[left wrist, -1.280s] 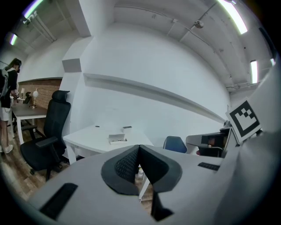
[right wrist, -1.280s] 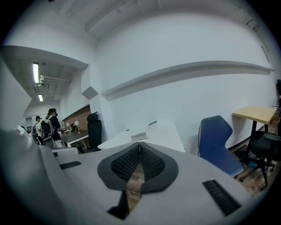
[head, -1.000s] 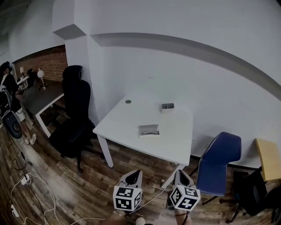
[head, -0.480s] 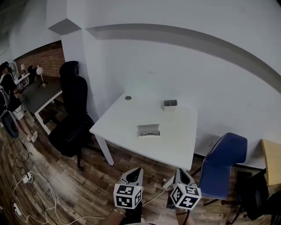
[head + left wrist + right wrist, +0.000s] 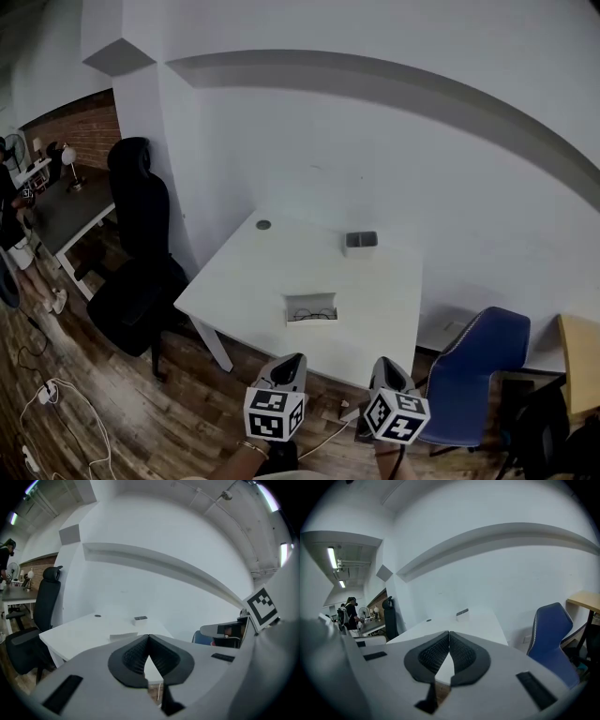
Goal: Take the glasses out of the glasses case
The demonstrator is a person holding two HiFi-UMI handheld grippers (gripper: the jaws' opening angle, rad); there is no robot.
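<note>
White tabletop [image 5: 394,309] fills the middle of the head view, set against a pale wall. An open glasses case [image 5: 310,302] sits near the front edge, and the dark-framed glasses [image 5: 314,316] lie inside it. A small grey box [image 5: 361,240] stands near the far edge, and a small round dark spot [image 5: 263,225] marks the far left corner. A black office chair [image 5: 139,234] is at the tabletop's left side and a blue chair [image 5: 478,356] at its right, both on a wooden floor [image 5: 141,412]. The left gripper [image 5: 292,359] and the right gripper [image 5: 382,362] hover side by side at the bottom of the view, short of the tabletop's front edge and well apart from the case.

In the left gripper view, the 2 jaws meet at their tips with nothing between them. Beyond them lies the tabletop, with the case showing as a low pale shape just above the jaws and the grey box farther back. The black chair stands at the left.

In the right gripper view, the jaws are likewise closed tip to tip and empty. The tabletop stretches ahead with the grey box near its far end, and the blue chair is at the right. A person [image 5: 349,610] stands far off at the left.
</note>
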